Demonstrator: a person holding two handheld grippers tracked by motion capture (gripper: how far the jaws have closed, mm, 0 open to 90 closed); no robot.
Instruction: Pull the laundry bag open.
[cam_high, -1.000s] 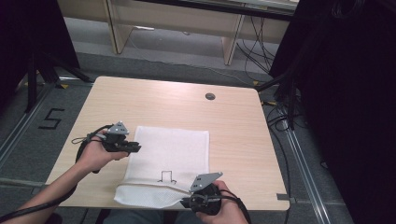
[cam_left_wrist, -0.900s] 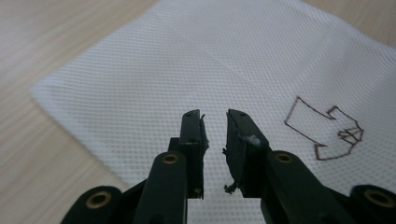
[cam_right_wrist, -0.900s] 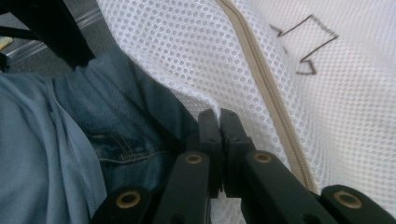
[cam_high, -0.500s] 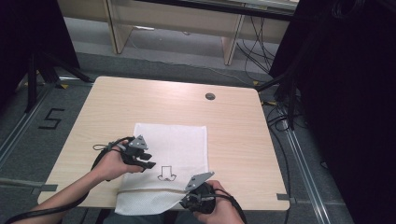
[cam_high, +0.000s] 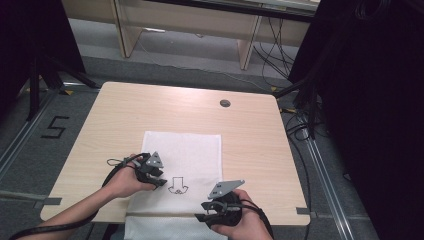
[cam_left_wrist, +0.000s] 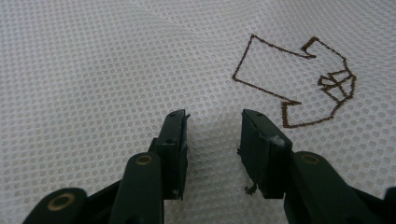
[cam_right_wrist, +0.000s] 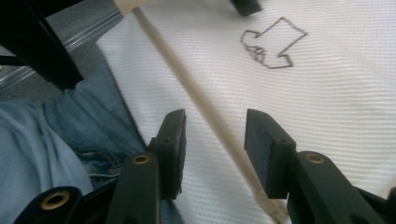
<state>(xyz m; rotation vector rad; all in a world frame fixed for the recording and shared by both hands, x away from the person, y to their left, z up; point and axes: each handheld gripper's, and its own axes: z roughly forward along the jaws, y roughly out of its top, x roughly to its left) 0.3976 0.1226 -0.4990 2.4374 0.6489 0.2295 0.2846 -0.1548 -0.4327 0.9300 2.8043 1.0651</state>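
Note:
A white mesh cloth (cam_high: 190, 155) lies flat on the wooden table (cam_high: 150, 110), and its near end hangs over the front edge. A brown arrow outline (cam_high: 178, 186) is drawn on it. My left gripper (cam_high: 161, 182) rests low on the cloth (cam_left_wrist: 93, 70) just left of the arrow (cam_left_wrist: 299, 79). Its jaws (cam_left_wrist: 212, 128) stand open after opening wide and easing in slightly, with only flat cloth beneath them. My right gripper (cam_high: 202, 218) hovers at the front edge. It (cam_right_wrist: 212, 126) has just opened over the cloth (cam_right_wrist: 327, 102) and the table's edge strip (cam_right_wrist: 205, 107), gripping nothing.
A round cable hole (cam_high: 225, 103) sits at the table's far right. The person's jeans (cam_right_wrist: 56, 140) are below the front edge. A taped "5" (cam_high: 54, 127) marks the floor at left, and cables (cam_high: 280, 55) and dark stands surround the table.
My left gripper moved from the cloth's left edge onto the cloth beside the arrow. The bunched fold at the front has been laid out, the right jaws let go, and the cloth's end hangs over the edge.

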